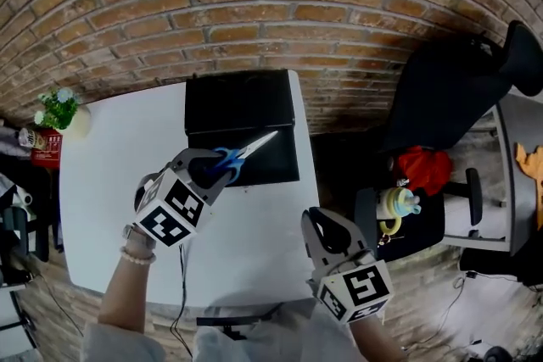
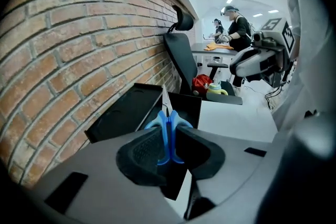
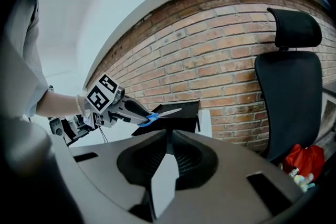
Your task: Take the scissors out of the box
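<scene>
We see the left tool (image 1: pixel 212 170) pinching the scissors (image 1: pixel 254 146) by their blue handles. Its two pads press on the handle loops from either side, and in the left gripper view the loops stand upright between them. The blades stick out past the tool's tips and point to the far right, toward the brick wall (image 1: pixel 254 4). The scissors are off the surface, hanging over the near part of the open black box (image 1: pixel 233 102), and their tip reaches across its dark inside. The right gripper view shows them in the air just above the box's near edge, touching only the tool.

The box sits at the far right of the white table (image 1: pixel 110 174), close to the wall. The right tool (image 1: pixel 326 238) hangs by the table's near right corner, well apart from the scissors and the box. Its pads are pressed together at the tips and hold nothing. A black chair (image 1: pixel 450 97) stands to the right of the table.
</scene>
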`<action>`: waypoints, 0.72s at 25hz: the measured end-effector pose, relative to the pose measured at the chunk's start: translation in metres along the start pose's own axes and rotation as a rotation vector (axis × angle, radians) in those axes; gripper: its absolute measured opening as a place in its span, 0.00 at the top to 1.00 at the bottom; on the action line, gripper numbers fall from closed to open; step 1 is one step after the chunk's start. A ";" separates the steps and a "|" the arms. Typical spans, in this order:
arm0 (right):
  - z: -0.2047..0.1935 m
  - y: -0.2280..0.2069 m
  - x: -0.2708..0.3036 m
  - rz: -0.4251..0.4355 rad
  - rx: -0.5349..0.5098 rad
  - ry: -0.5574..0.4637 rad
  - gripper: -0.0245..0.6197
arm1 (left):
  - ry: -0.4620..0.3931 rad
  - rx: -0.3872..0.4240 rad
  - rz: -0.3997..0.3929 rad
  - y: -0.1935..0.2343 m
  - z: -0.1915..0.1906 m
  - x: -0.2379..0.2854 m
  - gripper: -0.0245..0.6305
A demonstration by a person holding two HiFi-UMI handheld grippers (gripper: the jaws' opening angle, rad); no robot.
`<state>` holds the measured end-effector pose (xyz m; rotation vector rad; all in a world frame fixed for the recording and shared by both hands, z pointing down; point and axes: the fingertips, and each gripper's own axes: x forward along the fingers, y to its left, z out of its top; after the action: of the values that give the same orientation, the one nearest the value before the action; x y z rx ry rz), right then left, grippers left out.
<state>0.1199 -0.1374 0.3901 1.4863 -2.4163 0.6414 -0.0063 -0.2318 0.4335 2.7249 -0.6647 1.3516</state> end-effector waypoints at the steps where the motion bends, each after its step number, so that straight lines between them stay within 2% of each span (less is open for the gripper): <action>1: 0.006 0.001 -0.002 0.005 -0.011 -0.008 0.87 | -0.020 -0.014 0.021 0.000 0.005 -0.007 0.81; 10: 0.046 0.017 -0.019 0.039 -0.084 -0.071 0.87 | -0.179 -0.132 0.131 -0.013 0.038 -0.073 0.81; 18: 0.064 0.024 -0.030 0.057 -0.103 -0.102 0.87 | -0.306 -0.234 0.242 -0.029 0.048 -0.134 0.81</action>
<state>0.1147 -0.1352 0.3156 1.4465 -2.5348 0.4545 -0.0300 -0.1674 0.3057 2.7463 -1.1263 0.8235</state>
